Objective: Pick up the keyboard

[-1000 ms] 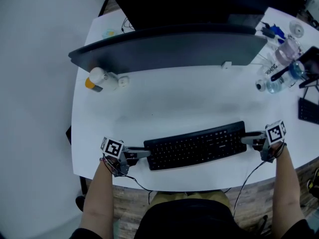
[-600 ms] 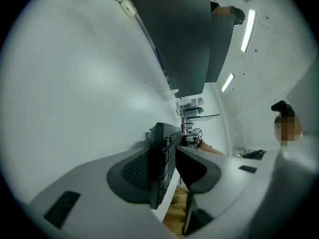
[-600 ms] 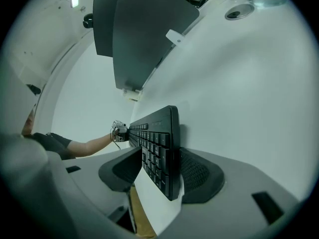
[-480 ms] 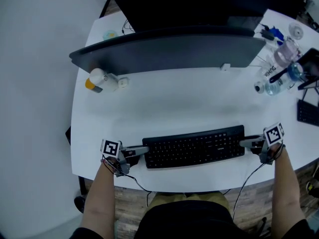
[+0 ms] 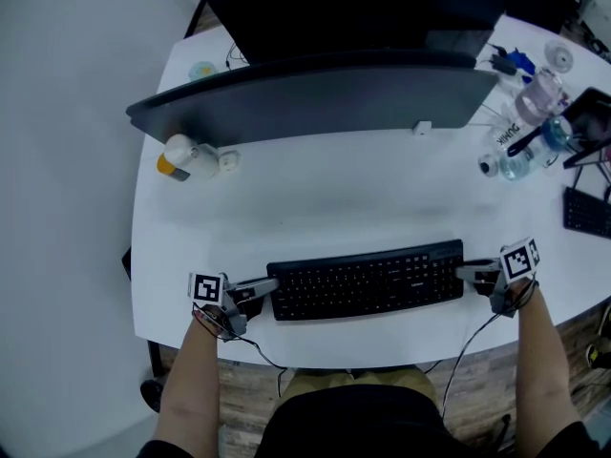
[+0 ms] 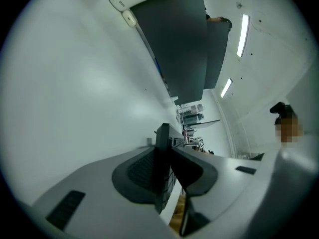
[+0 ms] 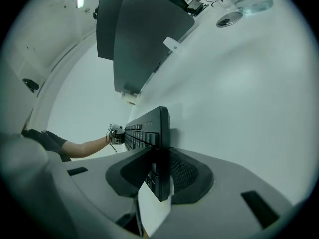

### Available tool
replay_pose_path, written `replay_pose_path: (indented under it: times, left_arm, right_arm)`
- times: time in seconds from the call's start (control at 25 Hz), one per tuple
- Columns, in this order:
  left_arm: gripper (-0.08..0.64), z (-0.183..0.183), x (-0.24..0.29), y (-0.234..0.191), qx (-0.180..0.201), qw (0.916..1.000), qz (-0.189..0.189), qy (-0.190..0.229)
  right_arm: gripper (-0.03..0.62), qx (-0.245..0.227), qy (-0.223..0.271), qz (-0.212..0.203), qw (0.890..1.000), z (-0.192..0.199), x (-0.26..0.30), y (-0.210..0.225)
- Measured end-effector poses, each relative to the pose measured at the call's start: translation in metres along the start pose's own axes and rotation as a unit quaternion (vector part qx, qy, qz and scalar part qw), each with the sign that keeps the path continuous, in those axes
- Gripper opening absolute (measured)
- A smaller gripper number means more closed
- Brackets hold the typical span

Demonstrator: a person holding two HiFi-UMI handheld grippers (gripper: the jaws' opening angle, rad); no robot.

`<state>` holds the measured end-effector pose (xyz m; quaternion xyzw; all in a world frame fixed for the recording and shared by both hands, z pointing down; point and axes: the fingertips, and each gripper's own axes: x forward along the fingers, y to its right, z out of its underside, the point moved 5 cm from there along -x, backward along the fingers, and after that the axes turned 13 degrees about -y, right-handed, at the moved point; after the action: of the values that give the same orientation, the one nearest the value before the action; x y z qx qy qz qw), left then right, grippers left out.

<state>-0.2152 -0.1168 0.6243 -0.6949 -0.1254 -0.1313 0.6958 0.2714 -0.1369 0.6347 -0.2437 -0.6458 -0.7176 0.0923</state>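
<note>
The keyboard (image 5: 368, 281) is on the table (image 5: 334, 198), stretched between the two grippers and close to the edge nearest the person. Whether its ends have left the surface, I cannot tell.

The left gripper (image 5: 267, 286) is at its left end and the right gripper (image 5: 468, 273) at its right end. Each points inward along the keyboard, toward the other.

In the left gripper view the short end of the keyboard stands between the jaws and both pads lie against it. These jaws have just been closing. The right gripper view shows the same: the right end is clenched between the pads, one on the key side and one on the underside, and these jaws too have just been closing. From there the keys run away to the left gripper and the forearm (image 7: 75, 147) behind it.

Ahead of both grippers, well apart from them, stands a wide dark monitor (image 5: 315, 98). A white and orange thing (image 5: 181, 156) lies ahead of the left gripper, near the monitor's left end. Bottles (image 5: 539, 93) stand ahead of the right gripper and outward from it. A second keyboard (image 5: 584, 213) lies outward of the right gripper, at the table's right edge.
</note>
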Motion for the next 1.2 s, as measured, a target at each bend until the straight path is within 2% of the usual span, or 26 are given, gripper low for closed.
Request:
replay_pose_path:
  times: [0.08,0.2,0.32,0.44,0.64,0.84,0.96,1.2]
  left_arm:
    - [0.099,-0.004,-0.002,0.002,0.007,0.9997,-0.017,0.017]
    - [0.098,-0.012,-0.005,0.004,0.063,0.9967,-0.048,0.018]
    - [0.101,-0.012,-0.009,0.003,0.081,0.9937,-0.072,0.031]
    - [0.101,-0.011,-0.008,0.012,0.09,0.9932,-0.06,0.043]
    - [0.101,-0.024,-0.01,0.039,0.135,0.9882,-0.042,0.059]
    - [0.101,-0.041,-0.026,0.067,0.171,0.9826,-0.046,0.056]
    - [0.102,-0.052,-0.038,0.088,0.193,0.9778,-0.053,0.063]
    - [0.103,-0.068,-0.058,0.123,0.219,0.9705,-0.058,0.082]
  right_arm:
    - [0.118,-0.003,0.007,-0.019,1.0,0.003,0.002,-0.004]
    - [0.117,-0.022,0.032,-0.015,0.999,0.004,-0.003,-0.009]
    - [0.101,-0.035,0.075,-0.011,0.997,0.001,-0.015,-0.018]
    - [0.101,-0.06,0.077,0.024,0.995,-0.001,-0.025,-0.023]
    - [0.101,-0.082,0.099,0.019,0.992,-0.007,-0.043,-0.049]
    - [0.103,-0.105,0.106,0.025,0.988,-0.017,-0.055,-0.073]
    - [0.101,-0.117,0.116,0.021,0.986,-0.025,-0.059,-0.093]
    - [0.103,-0.141,0.138,0.041,0.98,-0.043,-0.071,-0.122]
